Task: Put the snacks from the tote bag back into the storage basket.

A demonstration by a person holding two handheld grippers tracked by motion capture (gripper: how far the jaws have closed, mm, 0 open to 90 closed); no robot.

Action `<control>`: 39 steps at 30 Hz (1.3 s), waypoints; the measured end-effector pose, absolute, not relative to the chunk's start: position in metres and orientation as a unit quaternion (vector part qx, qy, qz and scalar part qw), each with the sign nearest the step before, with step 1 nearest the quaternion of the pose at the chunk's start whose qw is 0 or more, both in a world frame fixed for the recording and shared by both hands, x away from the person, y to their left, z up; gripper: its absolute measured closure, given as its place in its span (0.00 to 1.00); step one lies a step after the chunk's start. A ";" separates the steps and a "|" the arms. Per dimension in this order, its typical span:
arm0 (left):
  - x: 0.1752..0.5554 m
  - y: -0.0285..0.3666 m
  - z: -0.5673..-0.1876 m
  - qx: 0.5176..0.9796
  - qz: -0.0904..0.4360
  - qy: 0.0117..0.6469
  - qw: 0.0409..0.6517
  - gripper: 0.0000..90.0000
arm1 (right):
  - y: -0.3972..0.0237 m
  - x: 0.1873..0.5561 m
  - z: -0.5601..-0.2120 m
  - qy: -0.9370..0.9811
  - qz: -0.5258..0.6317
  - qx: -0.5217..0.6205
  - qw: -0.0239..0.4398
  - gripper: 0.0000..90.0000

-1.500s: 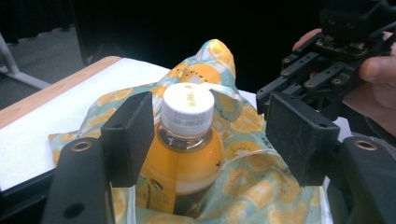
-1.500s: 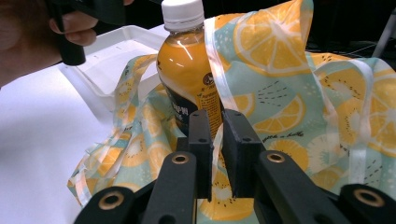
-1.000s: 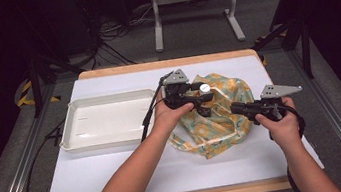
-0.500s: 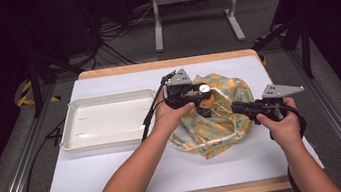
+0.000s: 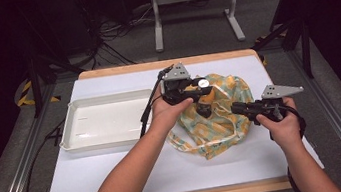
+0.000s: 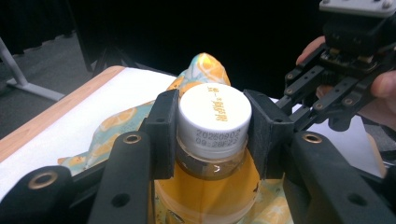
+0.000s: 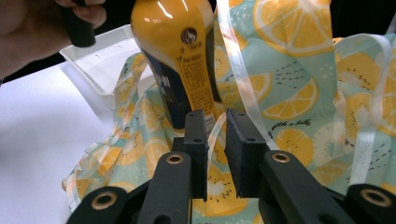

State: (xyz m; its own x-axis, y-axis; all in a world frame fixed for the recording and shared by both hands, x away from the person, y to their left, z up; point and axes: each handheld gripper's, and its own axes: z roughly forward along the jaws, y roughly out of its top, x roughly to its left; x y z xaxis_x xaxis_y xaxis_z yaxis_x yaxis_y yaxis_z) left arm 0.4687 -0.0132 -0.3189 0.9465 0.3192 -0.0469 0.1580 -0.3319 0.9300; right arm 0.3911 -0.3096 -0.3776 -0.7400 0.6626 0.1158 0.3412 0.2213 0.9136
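Note:
A bottle of orange drink (image 6: 212, 186) with a white cap (image 5: 203, 83) stands upright in the mouth of a lemon-print bag (image 5: 213, 128). My left gripper (image 6: 214, 133) is shut on the bottle's neck just under the cap; its jaws have just closed there. In the right gripper view the bottle (image 7: 187, 51) hangs just above the bag's cloth (image 7: 299, 88). My right gripper (image 7: 215, 144) is shut on the bag's edge, with a clear strap (image 7: 236, 70) running up from between the pads. In the high view it (image 5: 237, 109) pinches the bag's right side.
A shallow white tray (image 5: 70, 135) lies left of the bag on the white table cover. Cables trail from both grippers. The table's wooden edge (image 5: 119, 70) runs along the far side, with dark floor and a metal stand beyond.
My left gripper has risen a little with the bottle, drawing it upward out of the bag. The right gripper has kept its place on the bag.

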 end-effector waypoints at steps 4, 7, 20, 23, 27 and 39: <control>0.468 -0.011 -0.311 0.812 0.072 0.148 0.560 0.65 | -0.310 0.391 -0.379 0.767 0.530 0.329 0.149 0.87; 0.468 -0.009 -0.306 0.810 0.075 0.147 0.563 0.65 | -0.310 0.392 -0.380 0.768 0.528 0.332 0.150 0.87; 0.461 0.012 -0.272 0.792 0.084 0.145 0.586 0.65 | -0.310 0.392 -0.382 0.770 0.526 0.330 0.146 0.86; 0.460 0.016 -0.267 0.792 0.080 0.149 0.586 0.65 | -0.310 0.392 -0.383 0.770 0.526 0.331 0.147 0.86; 0.458 0.024 -0.260 0.790 0.078 0.149 0.590 0.65 | -0.311 0.392 -0.383 0.770 0.525 0.332 0.147 0.86; 0.452 0.058 -0.240 0.779 0.091 0.151 0.601 0.65 | -0.310 0.392 -0.384 0.772 0.527 0.327 0.138 0.83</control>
State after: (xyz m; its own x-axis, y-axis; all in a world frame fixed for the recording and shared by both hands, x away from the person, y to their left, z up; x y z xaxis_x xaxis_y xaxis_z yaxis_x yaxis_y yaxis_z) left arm 0.4522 0.0576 -0.2404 0.9381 0.3440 -0.0394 0.1255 -0.2317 0.9647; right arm 0.3921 -0.3102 -0.3845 -0.7478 0.6508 0.1314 0.3599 0.2309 0.9040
